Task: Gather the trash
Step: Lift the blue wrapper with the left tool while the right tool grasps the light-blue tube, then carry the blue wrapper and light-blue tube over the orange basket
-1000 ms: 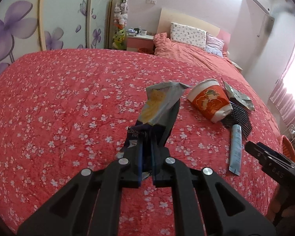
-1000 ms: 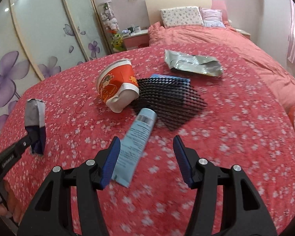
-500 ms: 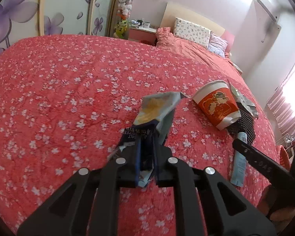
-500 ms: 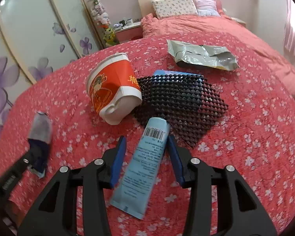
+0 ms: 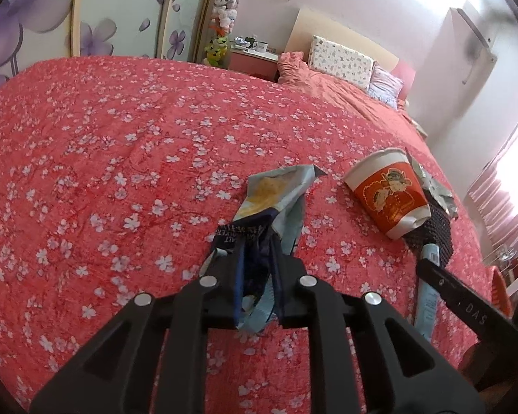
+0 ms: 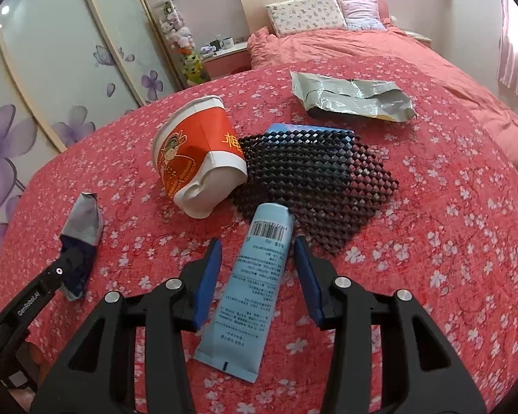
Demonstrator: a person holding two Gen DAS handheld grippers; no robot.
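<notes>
My left gripper is shut on a crumpled blue snack wrapper and holds it above the red flowered bedspread; the wrapper also shows in the right wrist view. My right gripper is open, its blue pads on either side of a light blue tube that lies flat on the bed; I cannot tell if they touch it. An orange and white paper cup lies on its side beside a black mesh mat. A silver foil bag lies further back.
Pillows and a bunched quilt are at the head of the bed. A pink nightstand with cups and a shelf of plush toys stand by the flowered wardrobe doors. An orange bin edge shows at the bed's right.
My right gripper has moved forward and down until its open fingers straddle the blue tube. My left gripper has kept hold of the wrapper and shifted slightly.
</notes>
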